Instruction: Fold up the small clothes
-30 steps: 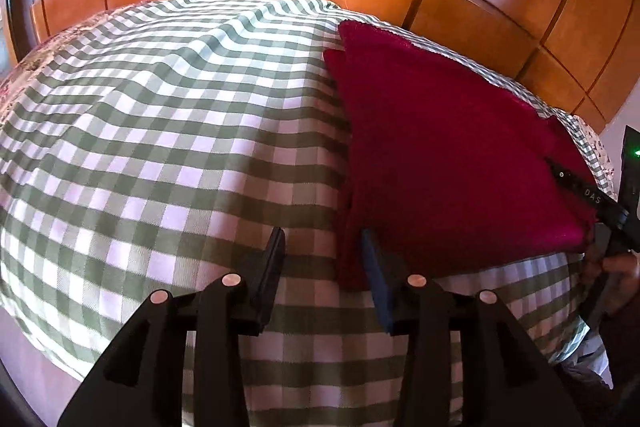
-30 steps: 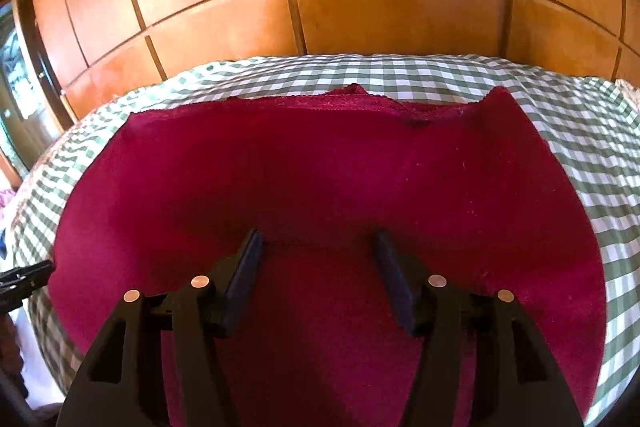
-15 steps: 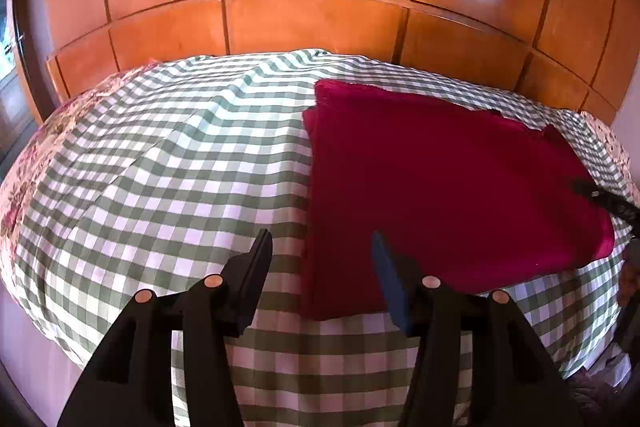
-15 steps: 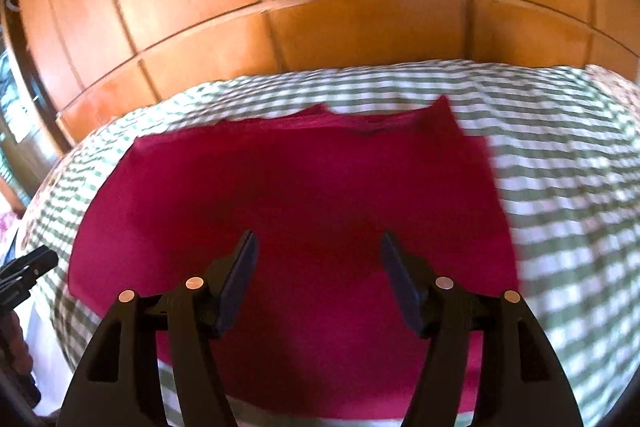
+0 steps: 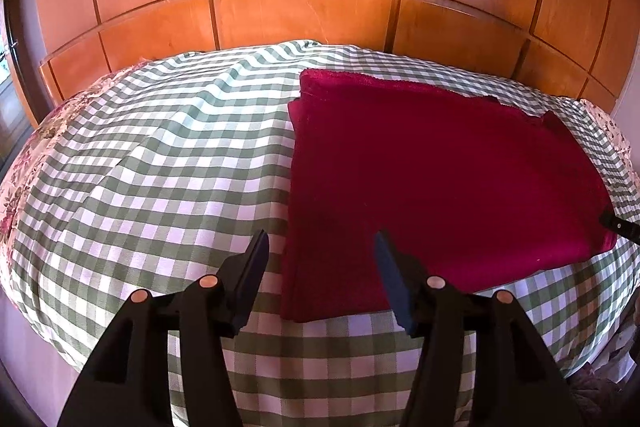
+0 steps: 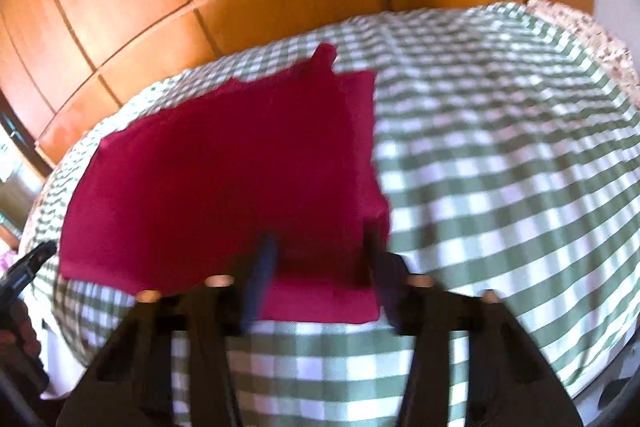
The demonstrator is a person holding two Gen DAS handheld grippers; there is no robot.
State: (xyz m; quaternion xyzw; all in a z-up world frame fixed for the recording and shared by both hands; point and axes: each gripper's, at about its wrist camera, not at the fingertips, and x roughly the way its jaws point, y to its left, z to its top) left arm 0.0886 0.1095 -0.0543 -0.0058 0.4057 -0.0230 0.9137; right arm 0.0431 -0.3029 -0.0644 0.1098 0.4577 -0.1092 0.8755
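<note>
Two hand-held grippers over one bed, one garment.

1. Left hand-held gripper [image 5: 320, 235]: jaws apart at mid width and just been opening; nothing between the pads. Below and ahead of its fingers lies the near left corner of the cloth, not touched. A second ago the fingers stood narrower and closer over that corner; its view now takes in more of the bed and wall.

2. Right hand-held gripper [image 6: 320, 237]: view blurred. Fingers are apart, though narrower than half a second ago, having just been closing. The cloth's near right corner shows between them; whether the pads touch it cannot be told. Earlier the cloth filled the space ahead of this gripper; now most of it lies ahead and to the left.

3. Dark red knitted cloth, folded to a rectangle [image 5: 440, 167]: flat on the bed, ahead and right of the left hand-held gripper, both near corners close to the bed's front edge.

4. Green-and-white checked bed cover [image 5: 160, 167]: rumpled left of the cloth.

5. Glossy orange-brown wooden panelling [image 5: 300, 15]: beyond the bed.
</note>
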